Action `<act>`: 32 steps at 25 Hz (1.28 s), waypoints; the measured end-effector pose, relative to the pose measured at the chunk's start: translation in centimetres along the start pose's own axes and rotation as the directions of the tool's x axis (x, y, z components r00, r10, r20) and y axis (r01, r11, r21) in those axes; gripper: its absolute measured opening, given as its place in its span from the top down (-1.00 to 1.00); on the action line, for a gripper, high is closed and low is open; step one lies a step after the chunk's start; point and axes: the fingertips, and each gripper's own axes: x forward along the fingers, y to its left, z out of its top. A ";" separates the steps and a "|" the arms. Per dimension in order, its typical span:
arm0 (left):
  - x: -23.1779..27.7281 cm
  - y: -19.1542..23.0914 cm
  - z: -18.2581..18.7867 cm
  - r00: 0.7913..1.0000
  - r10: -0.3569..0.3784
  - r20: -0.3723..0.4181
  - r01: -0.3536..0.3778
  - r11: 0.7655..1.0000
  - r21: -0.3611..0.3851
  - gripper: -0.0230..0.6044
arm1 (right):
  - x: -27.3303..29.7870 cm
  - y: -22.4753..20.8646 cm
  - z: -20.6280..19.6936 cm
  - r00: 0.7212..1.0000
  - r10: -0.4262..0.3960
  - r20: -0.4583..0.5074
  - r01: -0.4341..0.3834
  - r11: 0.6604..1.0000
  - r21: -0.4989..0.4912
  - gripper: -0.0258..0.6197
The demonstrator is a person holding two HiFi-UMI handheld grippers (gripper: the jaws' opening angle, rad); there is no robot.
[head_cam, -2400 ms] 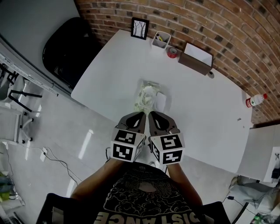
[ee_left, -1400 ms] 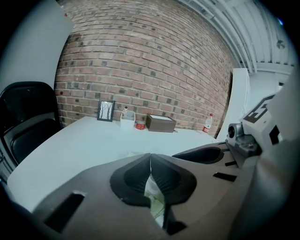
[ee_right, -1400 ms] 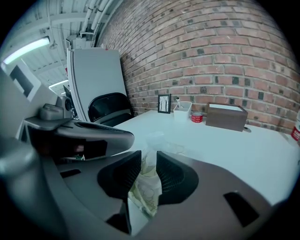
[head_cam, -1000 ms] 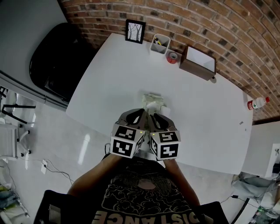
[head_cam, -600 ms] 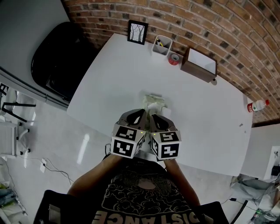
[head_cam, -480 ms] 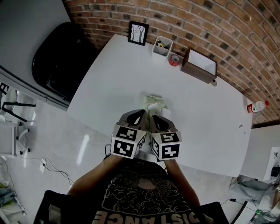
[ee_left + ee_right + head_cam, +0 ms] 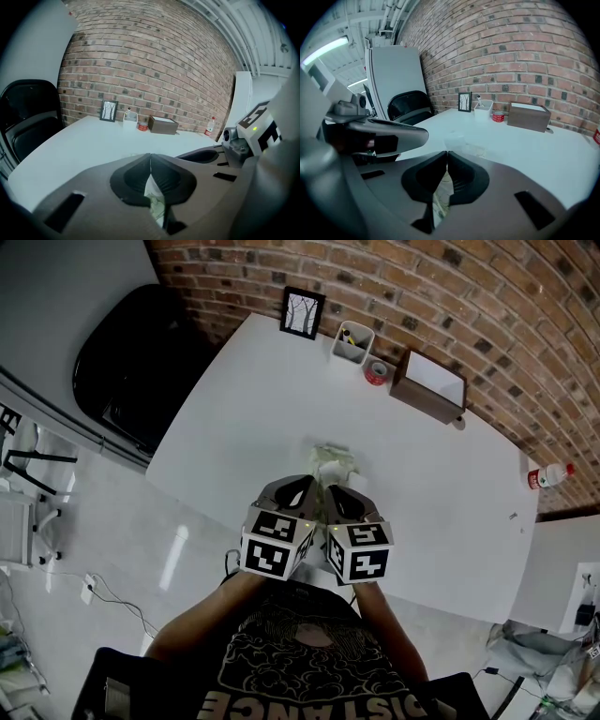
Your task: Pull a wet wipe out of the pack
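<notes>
The wet wipe pack (image 7: 335, 463), pale with a green print, lies near the front edge of the white table (image 7: 253, 399); its near half is hidden under my grippers. My left gripper (image 7: 310, 487) and right gripper (image 7: 326, 489) sit side by side over it, tips almost touching each other. In the left gripper view the left gripper (image 7: 151, 161) is shut, with white and green pack film (image 7: 155, 199) pinched between the jaws. The right gripper (image 7: 446, 164) is shut too, pale printed pack film (image 7: 438, 200) caught in it.
Along the brick wall stand a framed picture (image 7: 303, 312), a white pen holder (image 7: 352, 341), a red tape roll (image 7: 376, 372) and a brown box (image 7: 428, 385). A bottle (image 7: 548, 474) is at the far right. A black chair (image 7: 141, 352) stands left of the table.
Since 2.4 s ago both grippers moved forward onto the pack and now cover its near half. Over the last second they have stayed almost still.
</notes>
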 end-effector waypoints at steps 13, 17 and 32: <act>-0.5 -0.5 0.4 1.000 0.017 0.023 -0.016 1.000 -0.017 0.89 | -1.6 -0.1 1.8 0.998 0.012 0.055 -0.012 1.000 0.003 0.85; -0.6 -1.0 0.6 0.999 0.020 0.032 -0.020 1.000 -0.016 0.89 | -2.2 -0.2 2.6 0.997 0.019 0.075 -0.019 1.000 -0.002 0.85; -2.5 -3.7 0.8 0.996 0.064 0.061 -0.063 0.998 -0.015 0.89 | -5.6 0.2 3.3 0.990 0.061 0.130 -0.056 0.997 -0.043 0.85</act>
